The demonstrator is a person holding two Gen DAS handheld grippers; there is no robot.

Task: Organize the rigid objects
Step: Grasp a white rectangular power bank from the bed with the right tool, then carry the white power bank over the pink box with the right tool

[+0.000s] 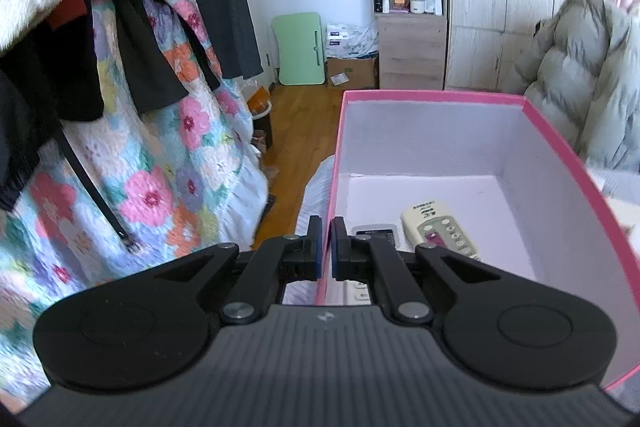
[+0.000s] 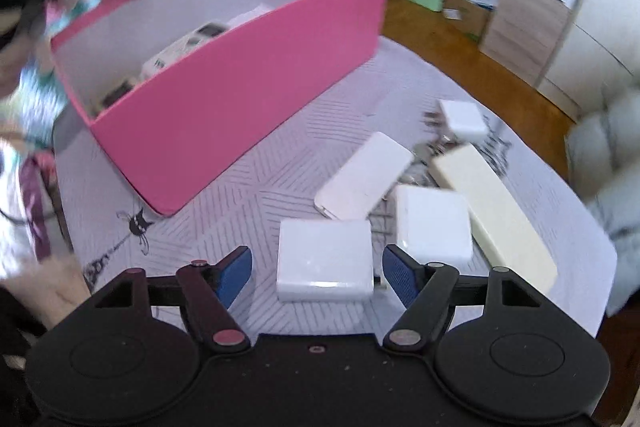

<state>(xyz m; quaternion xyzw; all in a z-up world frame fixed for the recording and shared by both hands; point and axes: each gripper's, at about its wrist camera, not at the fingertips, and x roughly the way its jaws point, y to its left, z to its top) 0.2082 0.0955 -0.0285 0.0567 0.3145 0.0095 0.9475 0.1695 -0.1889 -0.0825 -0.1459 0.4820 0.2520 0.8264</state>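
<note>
- Pink cardboard, thin and stiff: in the left wrist view the left gripper (image 1: 326,247) has its blue pads pressed together on the near wall of the pink box (image 1: 560,163), one finger outside and one inside, so it pinches that wall and steadies the box.
- Inside the box lie a cream remote control (image 1: 440,229) and a grey-faced remote (image 1: 376,233) beside it, on the floor near the gripped wall; the far half of the box is bare.
- The wall looks light and likely to flex, so a grip at the rim should hold the box but not lift it well once loaded.
- In the right wrist view the right gripper (image 2: 317,273) stands spread, pads to either side of a white square charger (image 2: 324,259) lying flat on the patterned tablecloth (image 2: 240,187), pressing on nothing.
- Beyond it lie a white power bank (image 2: 362,177), a second white charger (image 2: 432,221), a long cream block (image 2: 492,211) and a small white plug adapter (image 2: 464,117), crowded together, some touching.
- The nearest charger looks hard, glossy and fairly dense: probably slippery, not fragile.
- I would take it across its two flat side faces, mid-length, clear of the prongs at its right edge.
- The pink box stands apart to the upper left.
</note>
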